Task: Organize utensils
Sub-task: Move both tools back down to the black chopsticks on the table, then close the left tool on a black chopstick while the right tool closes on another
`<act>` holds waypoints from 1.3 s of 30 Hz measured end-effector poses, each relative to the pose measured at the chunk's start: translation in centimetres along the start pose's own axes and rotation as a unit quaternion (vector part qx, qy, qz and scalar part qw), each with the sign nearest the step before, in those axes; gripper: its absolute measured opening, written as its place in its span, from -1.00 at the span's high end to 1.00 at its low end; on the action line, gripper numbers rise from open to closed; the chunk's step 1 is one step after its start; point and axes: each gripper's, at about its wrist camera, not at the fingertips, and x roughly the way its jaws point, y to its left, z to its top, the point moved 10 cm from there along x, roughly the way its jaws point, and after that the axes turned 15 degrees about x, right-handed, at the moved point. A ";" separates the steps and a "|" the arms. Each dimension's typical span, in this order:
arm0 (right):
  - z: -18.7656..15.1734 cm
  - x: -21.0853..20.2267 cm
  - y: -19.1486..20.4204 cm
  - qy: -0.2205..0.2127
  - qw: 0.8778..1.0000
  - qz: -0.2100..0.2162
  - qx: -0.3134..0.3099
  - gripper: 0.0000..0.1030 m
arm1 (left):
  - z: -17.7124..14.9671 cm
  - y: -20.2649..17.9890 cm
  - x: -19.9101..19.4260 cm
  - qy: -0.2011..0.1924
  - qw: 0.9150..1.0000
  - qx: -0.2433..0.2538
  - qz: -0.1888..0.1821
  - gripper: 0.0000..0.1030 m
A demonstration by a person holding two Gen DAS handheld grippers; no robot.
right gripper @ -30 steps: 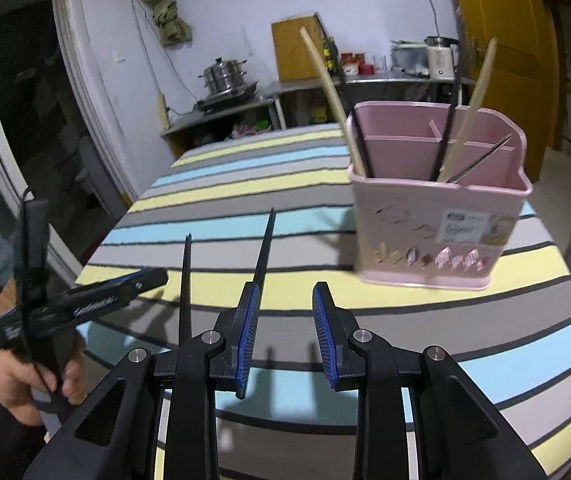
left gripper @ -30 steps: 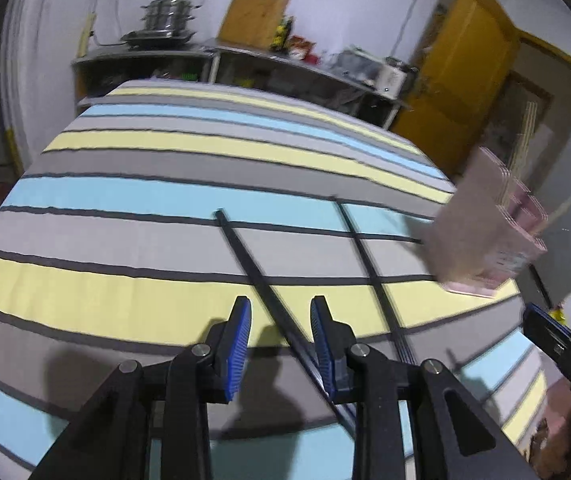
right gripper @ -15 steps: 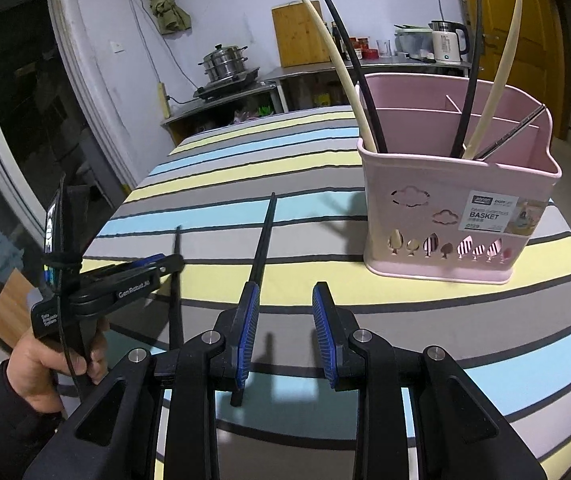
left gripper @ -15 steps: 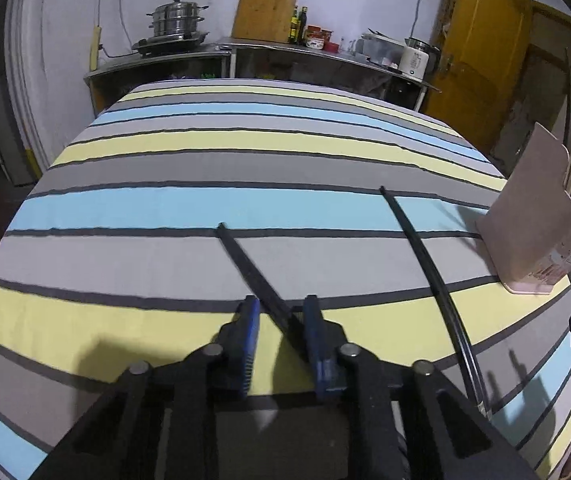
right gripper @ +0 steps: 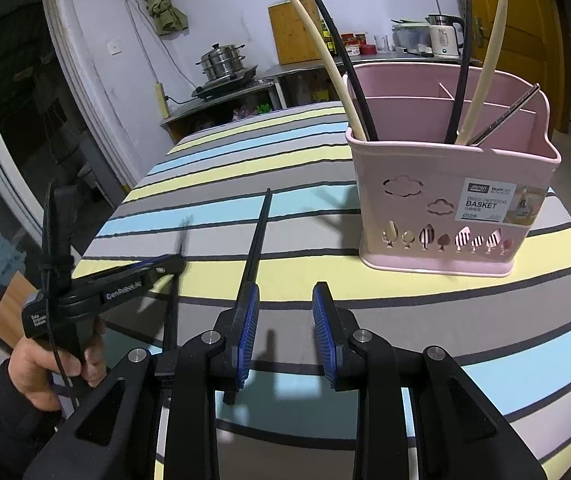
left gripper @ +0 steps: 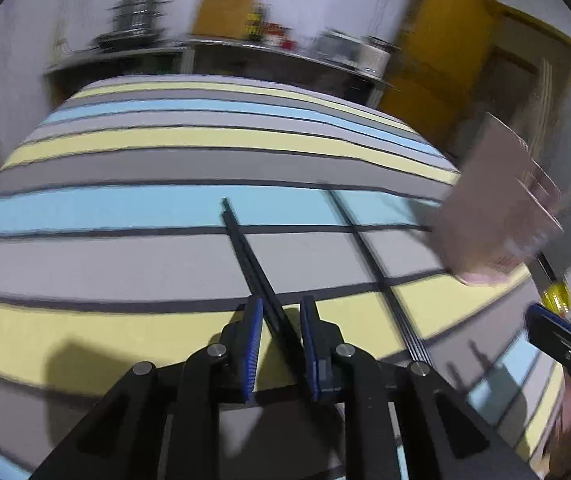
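A pink chopstick basket [right gripper: 451, 204] stands on the striped table and holds several black, cream and metal chopsticks; it is blurred in the left wrist view [left gripper: 497, 216]. My left gripper [left gripper: 281, 312] straddles a black chopstick [left gripper: 249, 256], its pads close around it but a gap still shows; from the right wrist view that gripper [right gripper: 165, 266] holds the blurred chopstick [right gripper: 173, 300] off the cloth. A second black chopstick [right gripper: 255, 240] lies on the table [left gripper: 377, 268]. My right gripper [right gripper: 285, 312] is open and empty just right of its near end.
The round table has a striped cloth [right gripper: 245, 160] of grey, yellow and blue. A counter with a steel pot [right gripper: 221, 60], kettle [right gripper: 443, 36] and jars stands behind. A yellow door [left gripper: 457, 64] is at the right.
The left gripper narrowed around the black chopstick and swung, blurring its view. The right gripper moved closer to the basket and stayed open.
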 end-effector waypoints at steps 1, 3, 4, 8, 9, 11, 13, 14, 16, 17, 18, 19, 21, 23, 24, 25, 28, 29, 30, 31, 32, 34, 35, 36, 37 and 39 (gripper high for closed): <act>-0.1 0.0 0.1 0.000 1.000 0.000 -0.001 0.44 | 0.4 -0.6 -0.1 -0.006 1.000 0.011 -0.008 0.63; -0.1 -0.1 0.1 0.000 1.000 -0.001 -0.003 0.44 | 1.0 -0.8 -0.7 -0.022 1.000 0.020 0.000 0.63; -0.1 -0.1 0.1 0.000 1.000 -0.001 -0.002 0.44 | 1.0 -0.7 -0.8 -0.022 1.000 0.019 0.006 0.63; -0.5 0.5 0.4 0.007 1.000 0.002 -0.001 0.44 | -0.2 0.3 -0.2 0.004 1.000 0.010 0.018 0.62; -0.6 0.7 0.6 0.009 1.000 0.003 -0.003 0.44 | -0.4 0.5 -0.1 0.002 1.000 0.005 0.016 0.62; -0.7 0.8 1.0 0.011 1.000 0.004 -0.008 0.44 | -0.4 0.7 -0.1 0.003 1.000 0.002 0.022 0.62; -0.7 1.1 1.2 0.012 1.000 0.004 -0.010 0.44 | -0.4 0.7 0.0 0.006 1.000 0.009 0.029 0.62; -0.7 1.1 1.3 0.012 1.000 0.003 -0.010 0.44 | -0.4 0.7 0.1 0.008 0.999 0.012 0.035 0.62; -0.7 1.1 1.3 0.012 1.000 0.003 -0.010 0.44 | -0.3 0.8 0.2 0.012 0.999 0.011 0.045 0.61; -0.7 1.2 1.3 0.012 1.000 0.002 -0.010 0.44 | -0.3 0.8 0.2 0.013 0.999 0.010 0.046 0.61; -0.7 1.2 1.3 0.012 1.000 0.001 -0.010 0.44 | -0.2 0.7 0.3 0.014 0.999 0.010 0.046 0.61; -0.7 1.3 1.3 0.012 1.000 0.001 -0.008 0.44 | -0.1 0.7 0.4 0.015 0.999 0.009 0.046 0.61; -0.7 1.3 1.3 0.012 1.000 0.002 -0.009 0.44 | 0.1 0.8 0.4 0.017 0.999 0.004 0.047 0.61; -0.7 1.3 1.3 0.012 1.000 0.002 -0.010 0.44 | 0.1 0.8 0.4 0.018 0.999 -0.005 0.044 0.61; -0.7 1.2 1.2 0.011 1.000 0.002 -0.010 0.44 | 0.1 0.8 0.5 0.019 0.999 -0.006 0.044 0.60; -0.7 1.2 1.2 0.012 1.000 0.001 -0.009 0.44 | 0.2 0.8 0.6 0.019 0.999 -0.005 0.045 0.56; -0.7 1.3 1.1 0.012 1.000 0.001 -0.006 0.44 | 0.3 0.7 0.8 0.016 0.998 0.004 0.057 0.50; -0.7 1.3 1.0 0.011 1.000 0.001 -0.005 0.44 | 0.3 0.7 0.8 0.016 0.998 0.005 0.062 0.49; -0.7 1.3 1.0 0.011 1.000 0.001 -0.005 0.44 | 0.3 0.8 0.8 0.016 0.998 0.004 0.066 0.47; -0.7 1.2 1.0 0.011 1.000 0.001 -0.004 0.44 | 0.3 0.9 0.8 0.016 0.998 0.003 0.068 0.46; -0.6 1.2 0.9 0.010 1.000 0.002 -0.003 0.44 | 0.3 0.9 0.8 0.016 0.997 0.003 0.070 0.46; -0.6 1.1 0.8 0.009 1.000 0.002 -0.002 0.44 | 0.2 0.9 0.7 0.016 0.997 0.003 0.075 0.46; -0.7 1.1 0.8 0.009 1.000 0.002 -0.002 0.44 | 0.0 1.1 0.6 0.017 0.997 0.001 0.077 0.46; -0.7 1.1 0.7 0.009 1.000 0.003 -0.001 0.44 | -0.2 1.2 0.6 0.019 0.997 0.000 0.079 0.43; -0.7 1.0 0.6 0.009 1.000 0.003 -0.001 0.44 | -0.3 1.2 0.5 0.017 0.997 0.002 0.078 0.43; -0.7 0.8 0.5 0.007 1.000 0.003 -0.001 0.44 | -0.4 1.1 0.5 0.020 0.996 0.008 0.083 0.43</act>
